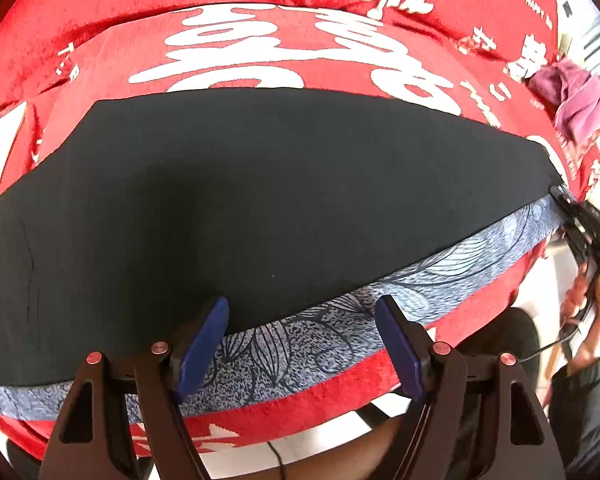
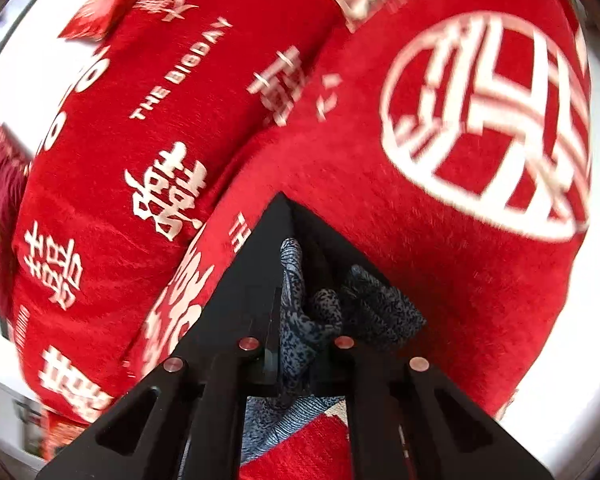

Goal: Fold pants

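Observation:
The pants [image 1: 240,208] lie spread flat across a red cushion, showing a wide black face with a blue-grey leaf-patterned strip [image 1: 340,320] along the near edge. My left gripper [image 1: 302,308] hangs open just over that strip, with its blue pads [image 1: 202,344] apart and nothing between them. At the strip's far right end my right gripper [image 1: 568,200] pinches the pants' corner. In the right wrist view the right gripper [image 2: 290,220] is shut on the bunched patterned cloth [image 2: 300,308], which spills out between the black jaws.
A red sofa cover [image 1: 340,68] with large white characters lies under everything and rises into a backrest [image 2: 140,120] behind. A crumpled pink-purple cloth [image 1: 576,96] sits at the far right. A person's arm [image 1: 580,304] and dark clothing show at the right, beyond the cushion's front edge.

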The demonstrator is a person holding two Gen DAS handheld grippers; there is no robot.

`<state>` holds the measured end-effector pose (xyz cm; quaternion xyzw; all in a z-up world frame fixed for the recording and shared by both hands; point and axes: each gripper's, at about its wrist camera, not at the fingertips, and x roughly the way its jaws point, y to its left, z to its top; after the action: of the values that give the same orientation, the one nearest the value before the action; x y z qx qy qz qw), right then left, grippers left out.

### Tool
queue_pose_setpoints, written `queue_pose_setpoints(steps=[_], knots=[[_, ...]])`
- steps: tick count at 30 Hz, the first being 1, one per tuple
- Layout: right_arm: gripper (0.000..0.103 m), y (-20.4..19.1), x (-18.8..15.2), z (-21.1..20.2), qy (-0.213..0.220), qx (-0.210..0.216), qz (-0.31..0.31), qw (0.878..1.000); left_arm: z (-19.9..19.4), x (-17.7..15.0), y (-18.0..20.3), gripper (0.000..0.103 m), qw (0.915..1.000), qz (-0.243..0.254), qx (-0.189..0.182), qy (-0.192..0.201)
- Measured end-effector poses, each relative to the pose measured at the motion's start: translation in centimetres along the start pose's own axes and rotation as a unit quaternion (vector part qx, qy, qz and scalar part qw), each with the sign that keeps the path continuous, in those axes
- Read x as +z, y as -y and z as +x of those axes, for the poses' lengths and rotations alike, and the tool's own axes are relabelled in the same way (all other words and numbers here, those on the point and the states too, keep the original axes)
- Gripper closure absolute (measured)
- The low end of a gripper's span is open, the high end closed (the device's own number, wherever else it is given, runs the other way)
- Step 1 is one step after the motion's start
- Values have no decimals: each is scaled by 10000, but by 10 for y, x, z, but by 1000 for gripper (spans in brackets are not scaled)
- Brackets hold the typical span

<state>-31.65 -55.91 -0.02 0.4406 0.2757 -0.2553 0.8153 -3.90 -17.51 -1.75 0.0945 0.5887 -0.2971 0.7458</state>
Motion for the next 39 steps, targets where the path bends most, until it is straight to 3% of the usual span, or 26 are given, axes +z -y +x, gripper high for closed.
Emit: queue_pose_setpoints(steps=[2,5,7,8,9,10,11,13,15,19,20,21,22,24,26,28,31,32,33,36,39], knots=[[91,13,-1,22,-393,-316,223,9985,3,-1,5,27,9997,196,150,24],[87,21,5,11,-302,-113,626,9975,-3,-3,3,27,9998,115,144,47],[75,9,8,-6,20,-612,290,9977,-7,-3,-2,27,9999,-46,39,82],[63,-3,9,-20,341,-1192,-37,9923,-10,-3,-4,27,9998,-112,-25,143],[49,-9,9,-27,514,-1407,-200,9885,-12,-3,-5,27,9997,-133,-41,177],[42,-17,8,-39,754,-1594,-390,9836,-12,-2,-5,27,9997,-144,-31,191],[34,-28,4,-51,995,-1646,-579,9796,-10,-1,-3,27,9998,-140,-32,167],[29,-51,-9,-61,1115,-1488,-1006,9774,-6,-1,2,27,9999,-96,-80,108],[22,-81,-30,-46,704,-1168,-1765,9748,0,-2,9,27,9999,47,92,97],[21,-115,-79,3,-836,-422,-2677,9589,0,-4,10,27,9993,200,284,156],[21,-117,-91,19,-1200,-457,-2916,9479,-4,-4,2,27,9993,58,327,174],[21,-114,-98,34,-1477,-768,-3113,9356,-6,-3,-4,27,9992,-46,349,192],[21,-111,-101,44,-1603,-1192,-3200,9261,-11,-2,-13,27,9989,-208,358,240],[20,-120,-101,37,-1380,-1423,-3388,9197,-20,3,-26,27,9978,-479,246,398],[20,-154,-109,20,-931,-1162,-3898,9088,-23,14,-28,27,9967,-671,140,427],[19,-189,-126,18,-778,-762,-4476,8876,-21,28,-16,27,9970,-665,24,402],[18,-214,-149,39,-1141,-537,-4906,8622,-20,50,19,27,9982,-444,44,403],[18,-216,-153,46,-1277,-526,-4932,8589,-19,57,33,27,9984,-410,61,375],[18,-218,-153,50,-1353,-491,-4896,8600,-18,62,42,27,9985,-395,95,357],[18,-220,-141,59,-1462,-376,-4570,8766,-9,67,53,27,9946,-701,721,261],[13,-211,-131,72,-1659,-681,-4214,8890,-1,62,41,27,9905,-1149,731,171]])
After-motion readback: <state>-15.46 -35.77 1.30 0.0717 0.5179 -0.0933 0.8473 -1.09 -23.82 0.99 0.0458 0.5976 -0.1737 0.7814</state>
